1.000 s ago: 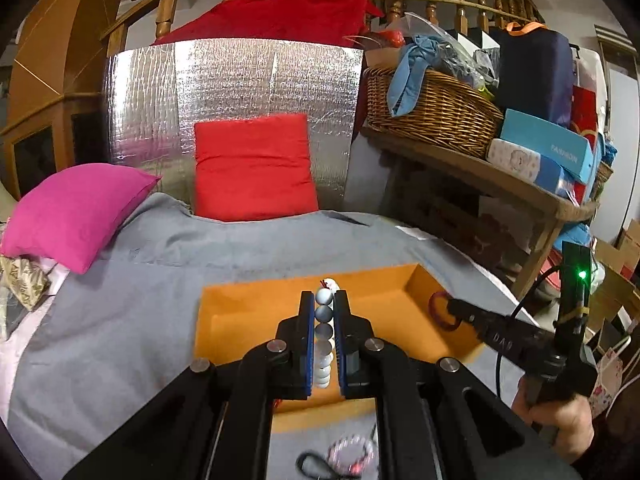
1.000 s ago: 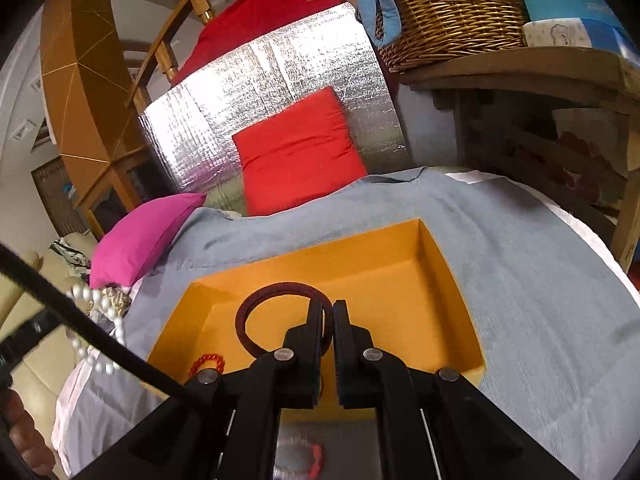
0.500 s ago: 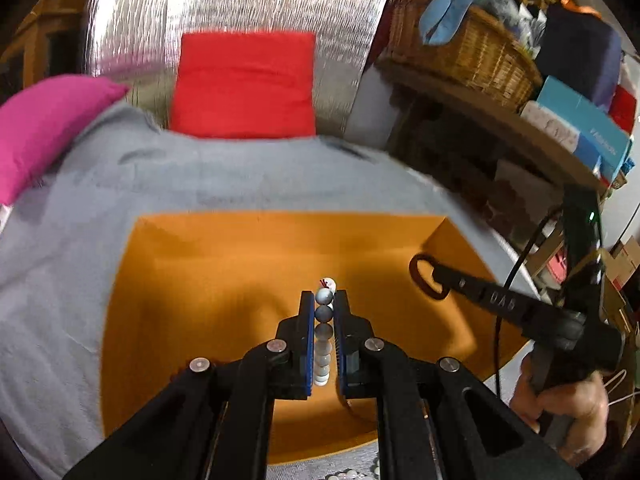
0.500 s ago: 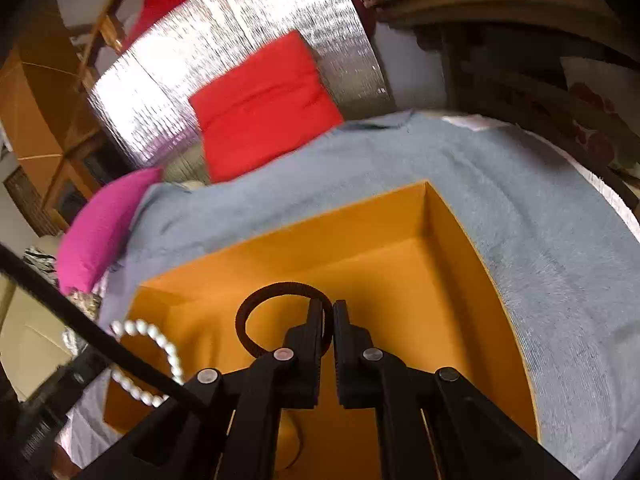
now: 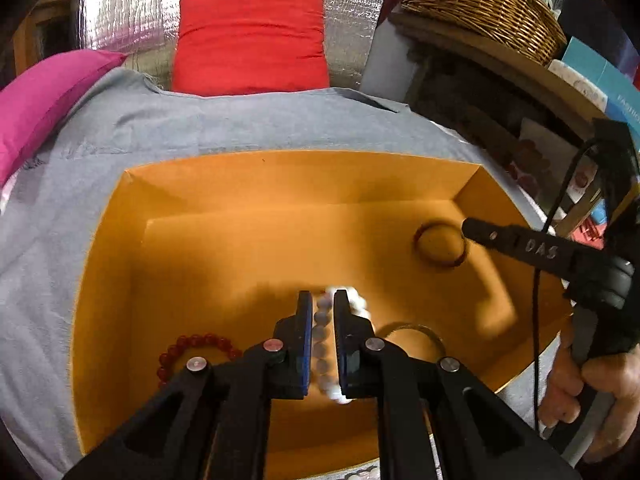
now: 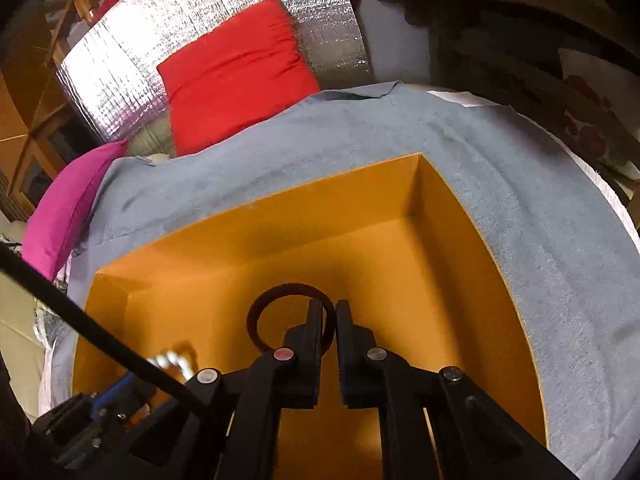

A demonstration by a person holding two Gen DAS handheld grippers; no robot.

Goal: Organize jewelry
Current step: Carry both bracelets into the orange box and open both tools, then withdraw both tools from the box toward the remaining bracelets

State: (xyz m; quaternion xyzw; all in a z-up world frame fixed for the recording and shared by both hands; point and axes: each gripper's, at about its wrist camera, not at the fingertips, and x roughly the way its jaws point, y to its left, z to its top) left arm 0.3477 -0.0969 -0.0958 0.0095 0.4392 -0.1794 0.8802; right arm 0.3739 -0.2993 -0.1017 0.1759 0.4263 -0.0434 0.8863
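An orange box (image 5: 280, 184) lies open on the grey cloth; it also shows in the right wrist view (image 6: 452, 208). My left gripper (image 5: 323, 300) is shut on a white pearl bracelet (image 5: 322, 340) and holds it low inside the box. A red bead bracelet (image 5: 192, 346) and a thin metal bangle (image 5: 412, 330) lie on the box floor beside it. My right gripper (image 6: 329, 308) is shut on a dark maroon ring bracelet (image 6: 276, 300), low over the box floor; that bracelet (image 5: 440, 242) shows at the right in the left wrist view.
A red cushion (image 5: 250, 40) and a pink cushion (image 5: 44, 96) lie at the back against a silver foil panel (image 5: 124, 4). A wooden shelf with a wicker basket (image 5: 480, 8) stands at the right. The grey cloth (image 5: 240, 120) surrounds the box.
Both grippers have dropped lower into the orange box with their bracelets. The red bead bracelet and the metal bangle have come into the left wrist view.
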